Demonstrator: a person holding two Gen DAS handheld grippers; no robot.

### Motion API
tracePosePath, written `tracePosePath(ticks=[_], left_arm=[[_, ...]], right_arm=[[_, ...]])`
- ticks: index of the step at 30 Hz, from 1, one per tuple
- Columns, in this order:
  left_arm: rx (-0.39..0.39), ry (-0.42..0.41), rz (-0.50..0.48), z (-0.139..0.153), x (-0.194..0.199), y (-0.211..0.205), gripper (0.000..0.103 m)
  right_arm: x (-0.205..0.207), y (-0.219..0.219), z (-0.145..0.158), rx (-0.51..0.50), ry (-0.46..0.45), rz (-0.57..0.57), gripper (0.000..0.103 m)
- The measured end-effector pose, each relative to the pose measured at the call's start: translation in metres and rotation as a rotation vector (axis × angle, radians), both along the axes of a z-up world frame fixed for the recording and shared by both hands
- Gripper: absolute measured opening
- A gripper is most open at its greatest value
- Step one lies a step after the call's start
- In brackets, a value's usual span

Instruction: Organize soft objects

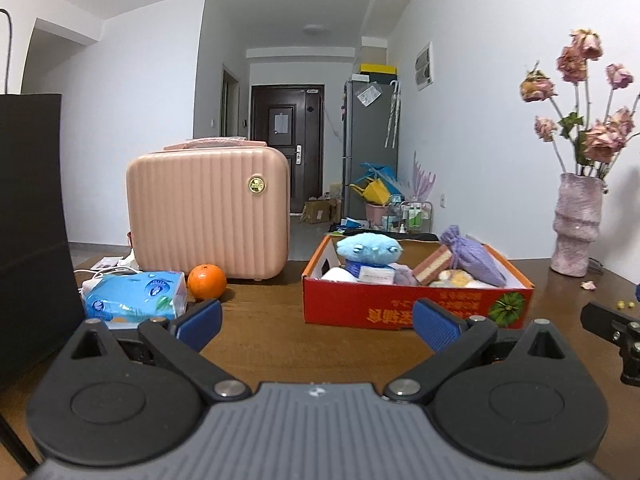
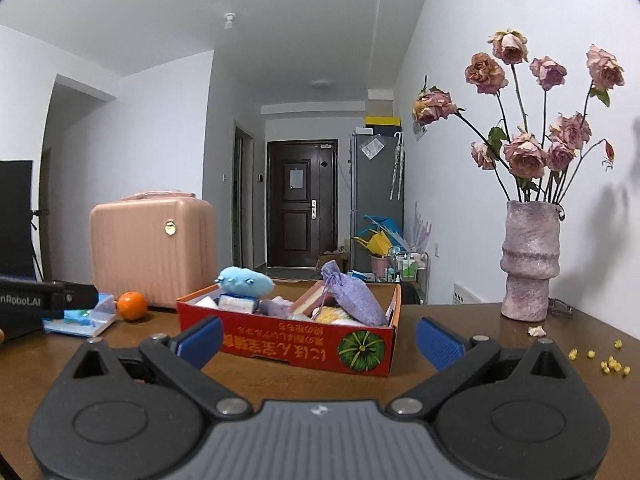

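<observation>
Both grippers wait with nothing in them: the left gripper (image 1: 316,320) and right gripper (image 2: 318,340) are wide open, low over the table (image 1: 260,332). The red box (image 1: 400,304) of soft toys sits at 12 o'clock. Next, I think, reach in for one. "nRobot.AI" shows on the left gripper.

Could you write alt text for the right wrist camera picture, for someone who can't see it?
An open right gripper with blue fingertips hovers over a brown table, facing a red cardboard box holding a blue plush toy, a purple drawstring pouch and other soft items. Left of the box are an orange and a pink case; a vase of dried roses stands right.
</observation>
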State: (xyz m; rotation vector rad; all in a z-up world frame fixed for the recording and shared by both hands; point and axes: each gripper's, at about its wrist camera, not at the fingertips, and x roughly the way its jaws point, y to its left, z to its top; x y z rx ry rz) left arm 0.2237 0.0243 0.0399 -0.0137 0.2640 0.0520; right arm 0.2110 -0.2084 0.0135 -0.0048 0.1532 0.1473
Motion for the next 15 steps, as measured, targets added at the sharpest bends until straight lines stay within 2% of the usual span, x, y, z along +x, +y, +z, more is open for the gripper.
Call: tracePosePath(ticks=[7,15], left_arm=[[-0.019,0.015,-0.019,0.000,-0.038,-0.001,0.103],[-0.016,-0.007,-0.046,-0.004,-0.092,-0.001,0.103]], right_arm=[[-0.041,-0.005,0.003,0.018,0.026,-0.002,0.103],[-0.095,-0.013,0.002,0.006,0.039,0.016,0.103]])
